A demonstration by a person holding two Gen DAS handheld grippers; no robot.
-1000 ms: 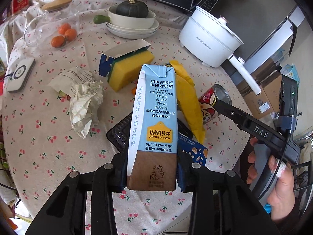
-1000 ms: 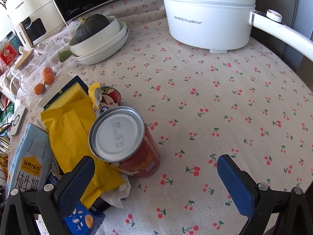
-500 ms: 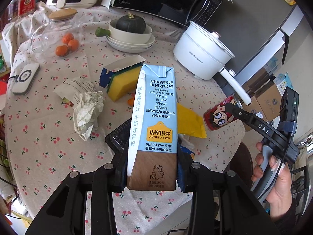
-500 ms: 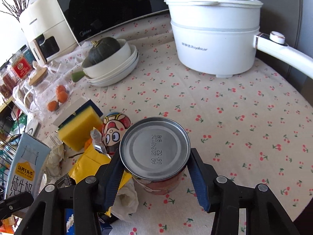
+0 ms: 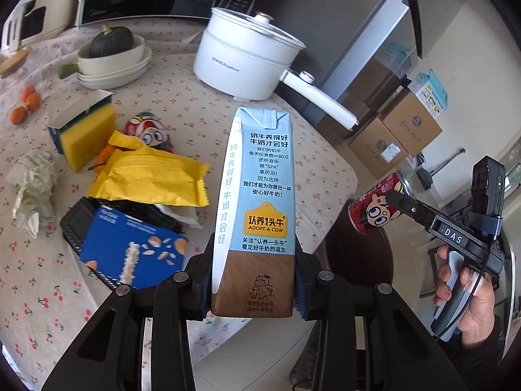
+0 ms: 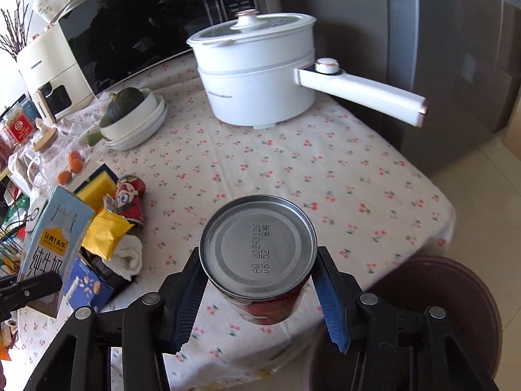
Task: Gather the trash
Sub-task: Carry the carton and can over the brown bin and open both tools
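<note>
1. The left gripper (image 5: pixel 254 288) is clamped on the base of the milk carton (image 5: pixel 259 202), which stands upright, long axis running up the middle of the frame.
2. The right gripper (image 6: pixel 260 288) is pinching the red can (image 6: pixel 260 260), lifted over the table edge, end facing the lens.
3. Lower right, the dark round bin (image 6: pixel 456 306) sits just beside the can, so I'd guess the right hand drops first.
4. Further back, middle left, a yellow wrapper (image 5: pixel 153 176) and a blue snack box (image 5: pixel 130 254) wait on the tablecloth (image 6: pixel 325 169).

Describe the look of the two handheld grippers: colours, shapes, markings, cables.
Both grippers, left gripper and right gripper, have black angular linkage arms with silver rivets and ribbed blue pads on the jaws. The left wrist view shows "DAS" lettering, a thin cable and a grey handle on the right gripper.
</note>
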